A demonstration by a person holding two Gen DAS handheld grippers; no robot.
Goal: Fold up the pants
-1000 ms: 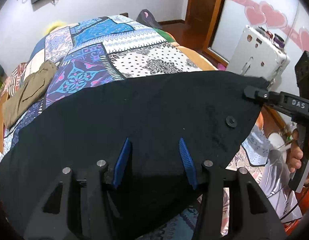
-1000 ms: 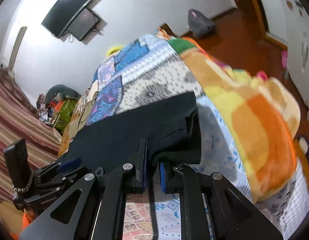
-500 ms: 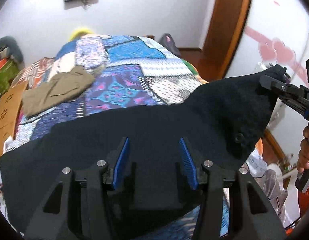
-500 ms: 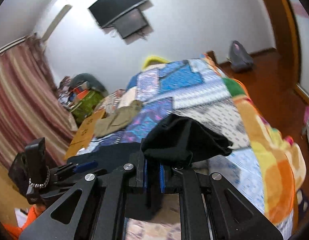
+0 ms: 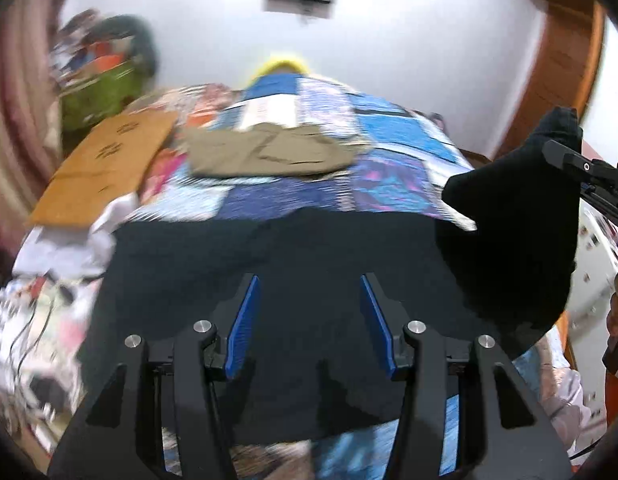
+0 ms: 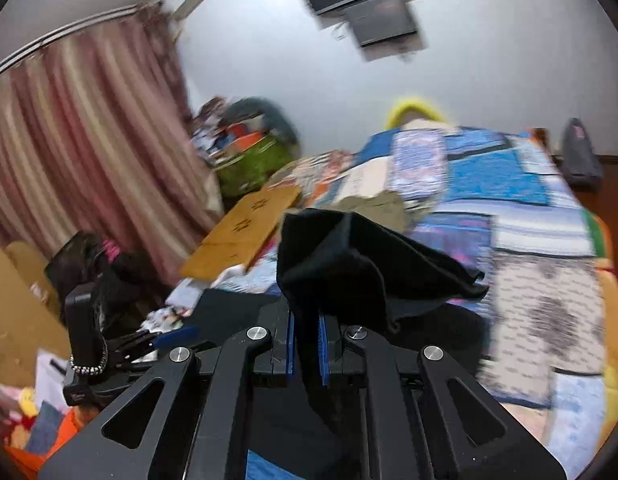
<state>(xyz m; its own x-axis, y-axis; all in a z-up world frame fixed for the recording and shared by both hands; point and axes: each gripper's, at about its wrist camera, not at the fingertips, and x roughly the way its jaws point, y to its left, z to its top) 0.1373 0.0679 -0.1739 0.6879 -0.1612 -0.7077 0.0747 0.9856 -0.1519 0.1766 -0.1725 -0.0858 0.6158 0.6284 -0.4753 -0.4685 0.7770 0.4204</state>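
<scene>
Patchwork-quilted bed (image 5: 393,184) bears black pants (image 5: 309,280), khaki garment (image 5: 269,152), cardboard (image 5: 105,164).

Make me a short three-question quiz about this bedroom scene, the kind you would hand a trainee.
1. True or false: the right gripper is clamped on a corner of the black fabric pants.
2. Which garment lies further up the patchwork quilt: A, olive-khaki folded trousers; B, a red sweater; C, a white towel?
3. Fill in: the left gripper has blue pads standing ____ over the black cloth.

Key: 1 true; 2 A; 3 apart. The pads show a clear gap; whether they pinch any cloth cannot be told.
</scene>
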